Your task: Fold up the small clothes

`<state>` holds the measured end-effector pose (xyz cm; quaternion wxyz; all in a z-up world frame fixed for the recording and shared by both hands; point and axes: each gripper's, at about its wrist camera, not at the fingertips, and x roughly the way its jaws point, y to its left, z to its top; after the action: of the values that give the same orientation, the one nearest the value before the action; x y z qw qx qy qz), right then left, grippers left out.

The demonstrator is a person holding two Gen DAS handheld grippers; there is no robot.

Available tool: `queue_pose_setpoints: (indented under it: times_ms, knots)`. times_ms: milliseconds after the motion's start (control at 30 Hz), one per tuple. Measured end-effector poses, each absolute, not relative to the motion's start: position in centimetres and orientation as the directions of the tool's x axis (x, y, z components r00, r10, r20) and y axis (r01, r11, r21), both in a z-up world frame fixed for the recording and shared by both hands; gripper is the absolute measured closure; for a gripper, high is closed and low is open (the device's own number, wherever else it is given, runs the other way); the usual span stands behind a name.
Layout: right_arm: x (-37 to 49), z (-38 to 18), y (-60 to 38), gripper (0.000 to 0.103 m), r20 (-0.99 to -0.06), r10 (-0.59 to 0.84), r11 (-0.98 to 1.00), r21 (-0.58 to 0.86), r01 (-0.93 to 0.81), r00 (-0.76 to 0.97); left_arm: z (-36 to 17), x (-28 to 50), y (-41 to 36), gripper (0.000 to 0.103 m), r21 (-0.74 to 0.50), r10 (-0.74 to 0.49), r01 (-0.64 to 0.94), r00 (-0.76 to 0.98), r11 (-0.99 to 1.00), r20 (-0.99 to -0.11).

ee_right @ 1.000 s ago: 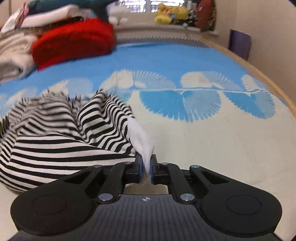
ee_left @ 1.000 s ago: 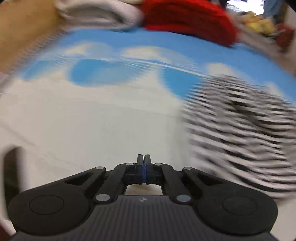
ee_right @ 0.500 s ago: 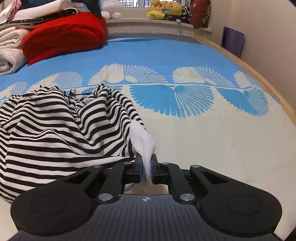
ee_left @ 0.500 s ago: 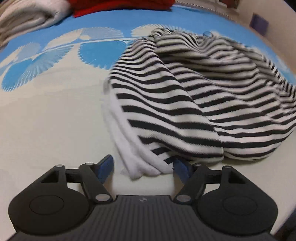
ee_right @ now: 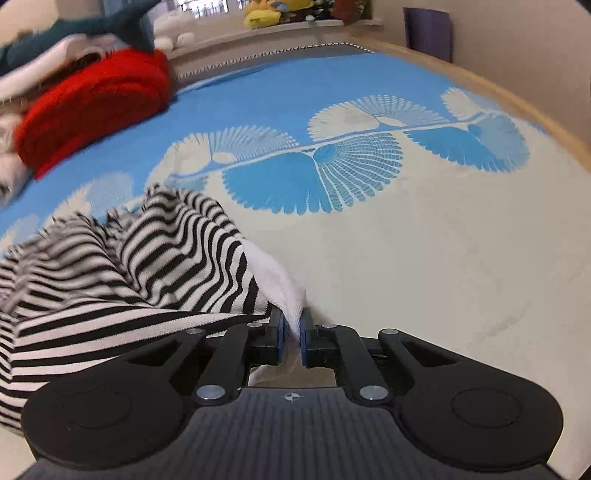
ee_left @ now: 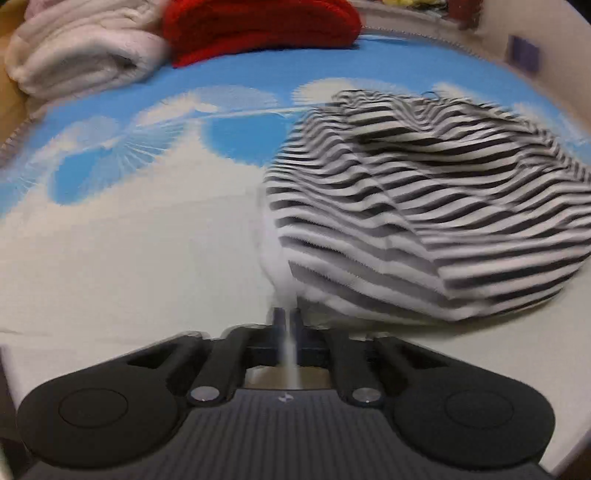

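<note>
A black-and-white striped garment lies bunched on the blue and cream bedspread. In the left wrist view my left gripper is shut on the garment's white edge at its near left corner. The right wrist view has the same striped garment at the lower left, and my right gripper is shut on its white hem at the near right corner. The cloth sags in folds between the two grips.
A folded red knit and a pale fluffy bundle sit at the far left of the bed. The same red knit and stacked clothes appear in the right wrist view, with plush toys on the sill. A wooden bed edge runs along the right.
My left gripper swung over to the garment, opened around its white edge and has shut on it. The right gripper kept its grip on the hem and rolled a little.
</note>
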<state>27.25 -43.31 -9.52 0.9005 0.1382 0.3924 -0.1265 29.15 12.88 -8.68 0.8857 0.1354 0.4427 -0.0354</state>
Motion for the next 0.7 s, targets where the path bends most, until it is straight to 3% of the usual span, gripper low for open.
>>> queue_pose_setpoints:
  times_ms: [33,100,167,233,267,300,333,367,400,467,533,567,700]
  knots:
    - [27.5,-9.6,-43.3,0.096,-0.744,-0.131,0.929,0.139,0.344,0.655,-8.9,29.6,13.7,0.103,0.292,0.149,0.139,0.616,0.946,-0.774]
    - [27.8,-9.4,-43.1,0.096,-0.734,-0.192,0.930,0.076,0.359,0.652,-8.9,30.6,16.9,0.103,0.230,0.163,0.046,0.574,0.972,-0.802]
    - [27.8,-9.3,-43.1,0.095,-0.737,-0.184,0.931,0.082,0.357,0.651,-8.5,30.8,18.9,0.103,0.106,0.086,0.004,0.567,0.994,-0.819]
    - [27.7,-9.2,-42.7,0.095,-0.738,-0.182,0.934,0.078,0.349,0.650,-7.8,30.4,19.0,0.096,-0.058,-0.072,0.043,0.574,0.997,-0.816]
    - [27.6,-9.2,-42.4,0.095,-0.738,-0.186,0.936,0.068,0.346,0.648,-7.5,30.3,18.3,0.085,-0.122,-0.152,0.090,0.568,0.988,-0.809]
    - [27.7,-9.2,-42.1,0.095,-0.740,-0.186,0.938,0.063,0.342,0.646,-7.3,30.3,17.3,0.062,-0.157,-0.205,0.133,0.565,0.979,-0.799]
    - [27.7,-9.2,-41.8,0.095,-0.742,-0.190,0.939,0.054,0.340,0.643,-7.1,30.2,16.2,0.046,-0.166,-0.230,0.162,0.568,0.973,-0.790]
    - [27.8,-9.2,-41.5,0.095,-0.743,-0.199,0.940,0.039,0.338,0.639,-7.1,30.1,15.0,0.019,-0.159,-0.234,0.178,0.575,0.971,-0.784]
    - [27.8,-9.4,-41.2,0.094,-0.746,-0.204,0.943,0.023,0.331,0.634,-7.1,29.4,13.3,0.012,-0.145,-0.232,0.192,0.585,0.971,-0.777]
    - [27.9,-9.6,-40.7,0.094,-0.752,-0.206,0.949,0.002,0.314,0.626,-7.8,30.2,11.6,0.014,-0.136,-0.249,0.233,0.574,0.963,-0.780]
    - [27.8,-9.9,-40.4,0.094,-0.760,-0.206,0.954,-0.018,0.298,0.616,-8.9,30.5,10.6,0.081,-0.135,-0.250,0.243,0.545,0.961,-0.800]
    - [27.8,-10.1,-40.5,0.094,-0.763,-0.208,0.955,-0.025,0.294,0.612,-9.0,30.4,10.6,0.093,-0.151,-0.257,0.238,0.519,0.959,-0.815]
    - [27.2,-9.9,-41.6,0.094,-0.745,-0.217,0.947,-0.004,0.321,0.631,-6.4,28.1,10.7,0.094,-0.047,-0.216,0.279,0.615,0.959,-0.758]
